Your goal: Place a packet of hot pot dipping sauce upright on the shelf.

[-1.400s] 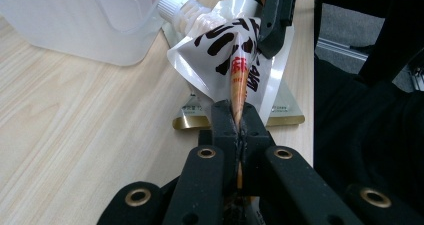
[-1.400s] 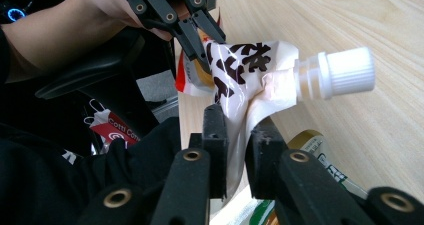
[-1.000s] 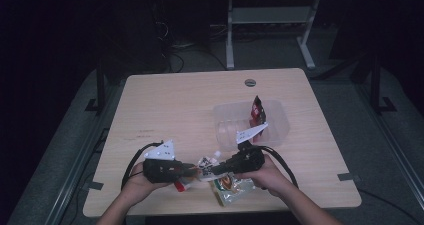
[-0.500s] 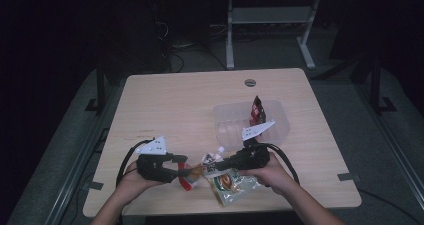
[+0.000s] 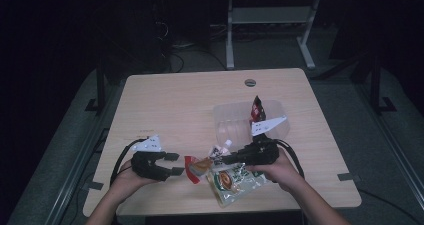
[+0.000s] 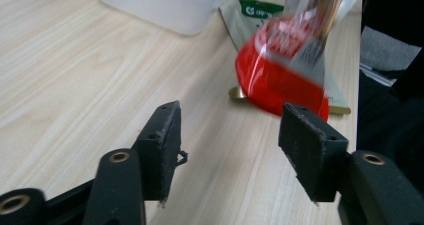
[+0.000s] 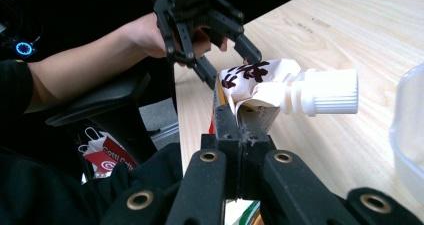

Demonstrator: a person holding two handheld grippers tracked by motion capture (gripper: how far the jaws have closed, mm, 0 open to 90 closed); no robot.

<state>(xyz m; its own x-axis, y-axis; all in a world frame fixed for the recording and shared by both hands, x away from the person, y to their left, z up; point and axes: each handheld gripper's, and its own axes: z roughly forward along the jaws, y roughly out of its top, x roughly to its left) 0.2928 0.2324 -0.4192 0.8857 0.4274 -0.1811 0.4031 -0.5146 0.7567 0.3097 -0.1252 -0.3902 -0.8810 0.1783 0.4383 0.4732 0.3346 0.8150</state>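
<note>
A spouted snack pouch (image 5: 202, 166) with a red bottom and a white screw cap (image 7: 325, 92) hangs just above the table's front edge. My right gripper (image 5: 226, 160) is shut on its upper part, near the spout (image 7: 222, 105). My left gripper (image 5: 175, 164) stands a little to the pouch's left. Its jaws have just been opening and nothing is between them. In the left gripper view the jaws (image 6: 230, 120) are apart and the blurred red pouch (image 6: 280, 70) hangs just beyond the tips. The right gripper view shows the left gripper (image 7: 200, 20) farther off, open.
A green food packet (image 5: 232, 181) lies flat under the right hand. Behind it stands a clear plastic tub (image 5: 235, 122) with a dark red packet (image 5: 257, 109) upright inside. A round cable hole (image 5: 250, 82) marks the table's far edge. The table's left half is bare wood.
The left gripper's jaws have opened off the pouch's red end and the hand has drawn back to the left. The right gripper has lifted the pouch slightly.
</note>
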